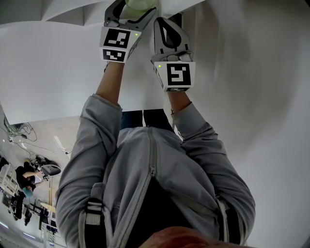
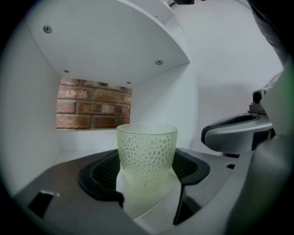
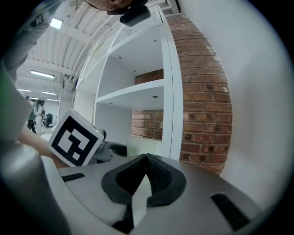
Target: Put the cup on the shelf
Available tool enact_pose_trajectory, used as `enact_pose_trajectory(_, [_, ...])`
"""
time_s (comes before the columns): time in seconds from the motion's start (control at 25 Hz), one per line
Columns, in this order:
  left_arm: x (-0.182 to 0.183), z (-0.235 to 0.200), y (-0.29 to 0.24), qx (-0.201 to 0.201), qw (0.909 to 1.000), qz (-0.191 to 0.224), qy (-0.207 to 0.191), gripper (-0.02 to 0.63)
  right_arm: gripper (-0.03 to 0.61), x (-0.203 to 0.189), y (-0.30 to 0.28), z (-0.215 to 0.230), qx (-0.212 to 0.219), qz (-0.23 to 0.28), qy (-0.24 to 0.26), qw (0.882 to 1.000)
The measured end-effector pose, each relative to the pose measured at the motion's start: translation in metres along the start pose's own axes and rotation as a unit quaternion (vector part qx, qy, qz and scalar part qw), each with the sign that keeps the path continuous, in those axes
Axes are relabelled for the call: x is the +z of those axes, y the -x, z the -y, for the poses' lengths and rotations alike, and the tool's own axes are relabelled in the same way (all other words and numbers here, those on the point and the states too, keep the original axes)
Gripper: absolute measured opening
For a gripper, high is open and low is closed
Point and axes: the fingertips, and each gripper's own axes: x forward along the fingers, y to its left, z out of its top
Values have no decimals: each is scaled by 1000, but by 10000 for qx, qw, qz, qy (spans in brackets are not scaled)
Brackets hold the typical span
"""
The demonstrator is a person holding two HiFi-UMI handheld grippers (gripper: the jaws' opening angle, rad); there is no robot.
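A pale green dimpled glass cup stands upright between the black pads of my left gripper, which touch both its sides. It is inside a white shelf compartment with bare brick behind. From the head view only the cup's edge shows at the top, past the left gripper. My right gripper hangs just to the right of it, beside the shelf's upright. In the right gripper view its jaws are shut with nothing in them, and the cup glints ahead at the left.
The white shelf unit has several open compartments and stands against a brick wall. A white wall runs along the right. A workshop floor with equipment lies far down at the left.
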Motion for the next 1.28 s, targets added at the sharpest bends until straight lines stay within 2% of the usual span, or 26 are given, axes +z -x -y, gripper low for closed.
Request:
enact_pose_trajectory(0.48, [-4,3,-5,-14,9999,-79,-127,354,26,-4,6,-3,-54,-90,-22,9999])
enact_pose_trajectory(0.76, [-19,-1,-8,39,9998,-98,-181,356,26,-16,5,-10,-57,-127,-49,9999])
enact_pose_trajectory(0.96, [-7,5,-11,-1,9998,-135,-138,356,26,-7,10,-2,-80,-134,-75,9998])
enact_pose_trajectory(1.16, [-14,5,-7,-65,9998,-147,-106,356,26,-16,10,-5,-79,-161,-107,9998])
enact_pose_trajectory(1.28, [-6,3,-6,-37,9999,-111,-127,374,26,-10,9,-3,-75,-168,-102,9998])
